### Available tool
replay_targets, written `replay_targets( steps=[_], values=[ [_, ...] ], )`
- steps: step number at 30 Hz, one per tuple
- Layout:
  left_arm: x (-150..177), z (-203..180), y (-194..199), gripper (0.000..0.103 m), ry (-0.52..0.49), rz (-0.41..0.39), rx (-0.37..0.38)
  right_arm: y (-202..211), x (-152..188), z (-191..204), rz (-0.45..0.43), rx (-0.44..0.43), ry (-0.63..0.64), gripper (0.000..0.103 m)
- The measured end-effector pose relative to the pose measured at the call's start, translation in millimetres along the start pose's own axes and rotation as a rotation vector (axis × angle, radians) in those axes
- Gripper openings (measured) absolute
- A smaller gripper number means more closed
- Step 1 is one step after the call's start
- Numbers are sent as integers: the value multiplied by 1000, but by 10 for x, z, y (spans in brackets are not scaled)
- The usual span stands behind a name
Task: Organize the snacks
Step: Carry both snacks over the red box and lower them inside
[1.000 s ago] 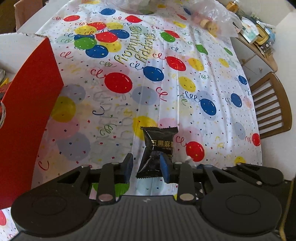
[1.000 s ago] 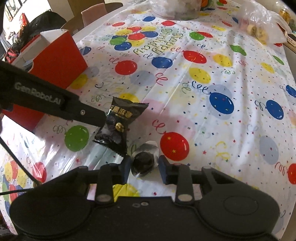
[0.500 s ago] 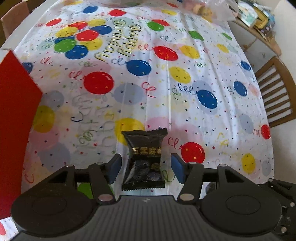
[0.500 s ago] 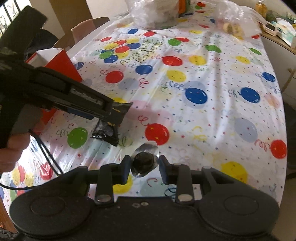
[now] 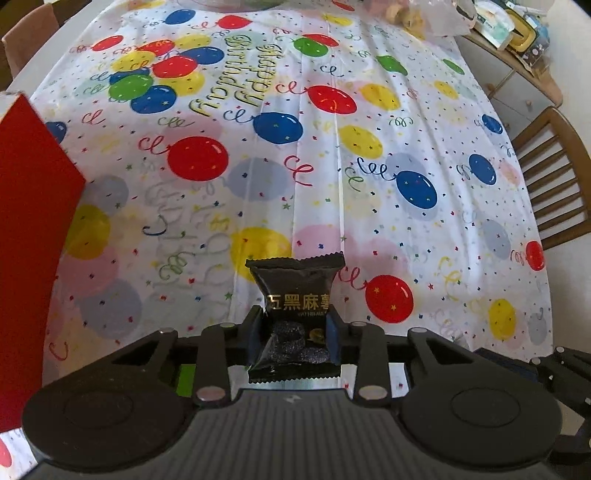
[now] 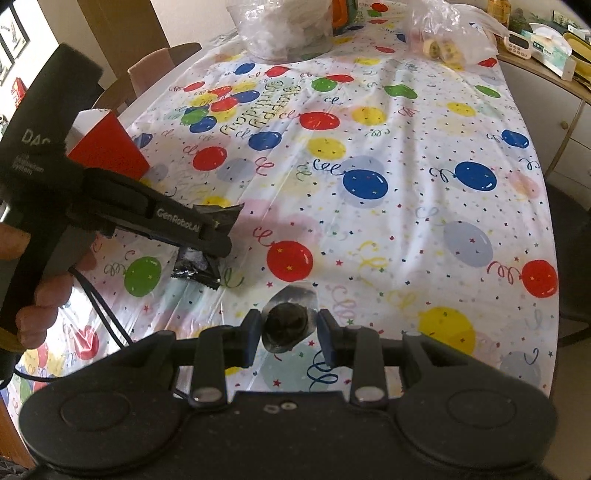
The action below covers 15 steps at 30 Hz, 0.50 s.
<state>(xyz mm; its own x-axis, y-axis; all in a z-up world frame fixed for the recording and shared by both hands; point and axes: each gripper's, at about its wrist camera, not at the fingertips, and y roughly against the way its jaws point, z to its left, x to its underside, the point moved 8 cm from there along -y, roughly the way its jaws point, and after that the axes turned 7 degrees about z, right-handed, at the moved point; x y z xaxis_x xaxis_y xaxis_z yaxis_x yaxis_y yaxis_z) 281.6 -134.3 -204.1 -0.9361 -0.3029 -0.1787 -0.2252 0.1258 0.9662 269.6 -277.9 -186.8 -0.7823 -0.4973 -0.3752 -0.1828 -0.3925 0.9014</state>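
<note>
The left gripper (image 5: 294, 334) is clamped on a black snack packet (image 5: 295, 295) with gold lettering, its blue pads pressing the packet's lower half from both sides while the upper, crimped end sticks out toward twelve o'clock over the tablecloth (image 5: 369, 184). In the right wrist view that same gripper (image 6: 218, 247) reaches in from nine o'clock, a hand (image 6: 44, 295) wrapped around its handle at the left edge, and the packet (image 6: 197, 267) shows above and below its fingers, its lower end close to the cloth; whether it touches the cloth cannot be told. The right gripper (image 6: 289, 332) stands narrow around a small round dark sweet in a clear wrapper (image 6: 288, 321); the left pad touches it, while a thin gap seems to show at the right pad, so a firm grip cannot be confirmed. A red box (image 5: 33, 240) with a white inside stands at nine o'clock in the left view, and at ten o'clock in the right view (image 6: 110, 151), partly behind the left gripper. The cloth is white with coloured balloons and a birthday greeting printed upside down. At the far end, toward twelve o'clock, sit a clear tub of white things (image 6: 284, 29) and a clear bag with round pastries (image 6: 450, 40). A wooden chair (image 5: 554, 173) stands at three o'clock beside the table.
</note>
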Motion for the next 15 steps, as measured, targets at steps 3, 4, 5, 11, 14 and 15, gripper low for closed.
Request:
replay_targets(
  steps=[3,4,5,11,14,15],
  values=[
    [46,63,120,33,14,-2,13,55,-18,38,-8,-2,5,31],
    [60,91,164,33,17,-3,13,82,-26,59,-13,-1,10,31],
    [74,121,215,33,18,-6,13,114,-33,85,-19,-2,15,31],
    [163,292,610,33,11,-54,19,324,-86,270,-53,-8,39,31],
    [224,391,804,33,9,-74,19,437,-127,396,-75,-13,54,31],
    [244,424,877,33,5,-84,18,469,-144,444,-81,-15,59,31]
  ],
)
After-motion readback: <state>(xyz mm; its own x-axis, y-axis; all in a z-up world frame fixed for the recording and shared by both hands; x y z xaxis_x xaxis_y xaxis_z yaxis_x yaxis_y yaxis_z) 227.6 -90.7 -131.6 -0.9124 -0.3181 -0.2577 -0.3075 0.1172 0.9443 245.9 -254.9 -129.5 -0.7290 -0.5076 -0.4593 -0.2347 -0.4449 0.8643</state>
